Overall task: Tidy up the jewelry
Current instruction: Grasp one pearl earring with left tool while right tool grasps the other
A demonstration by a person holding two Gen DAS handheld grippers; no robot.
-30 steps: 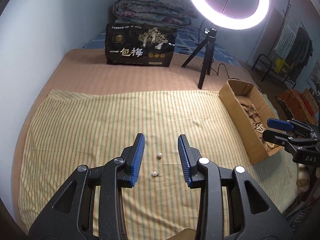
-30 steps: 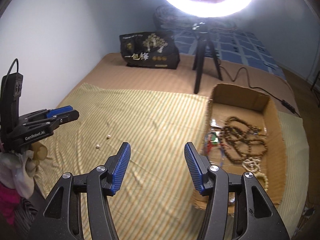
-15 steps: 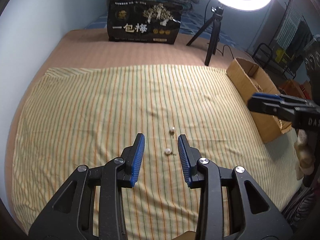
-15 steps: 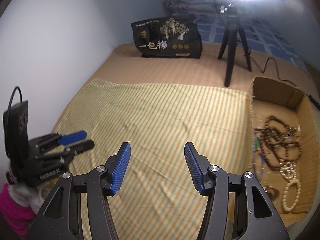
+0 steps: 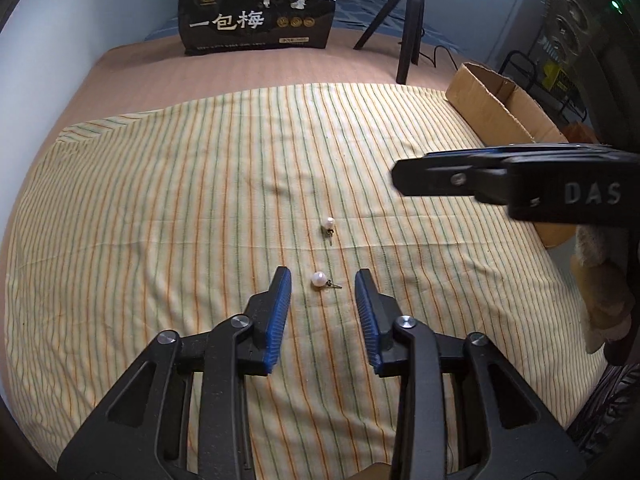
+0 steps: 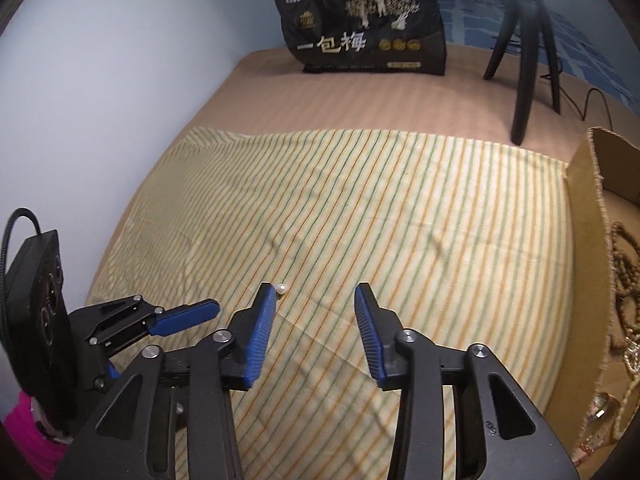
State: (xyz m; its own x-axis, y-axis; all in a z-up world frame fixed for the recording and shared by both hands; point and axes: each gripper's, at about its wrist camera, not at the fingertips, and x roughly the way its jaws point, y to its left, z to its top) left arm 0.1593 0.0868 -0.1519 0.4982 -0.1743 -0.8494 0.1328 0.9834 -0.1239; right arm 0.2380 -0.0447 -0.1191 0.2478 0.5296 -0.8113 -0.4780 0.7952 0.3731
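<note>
Inside the cardboard box [image 6: 584, 216], bead strands [image 6: 624, 276]; both tongs [image 5: 323, 280] [image 6: 315, 294] wide, empty.

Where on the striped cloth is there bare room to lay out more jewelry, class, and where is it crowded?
The striped cloth lies bare on the wall side and toward the black bag. It is crowded mid-cloth: two pearl earrings lie between both open grippers, left and right. Beaded strands fill the cardboard box.

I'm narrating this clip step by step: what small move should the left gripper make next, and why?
Probably ease the left gripper down and close on the near pearl earring. Its jaws are open, the earring lies loose on the striped cloth between the fingertips, and nothing is held.
</note>
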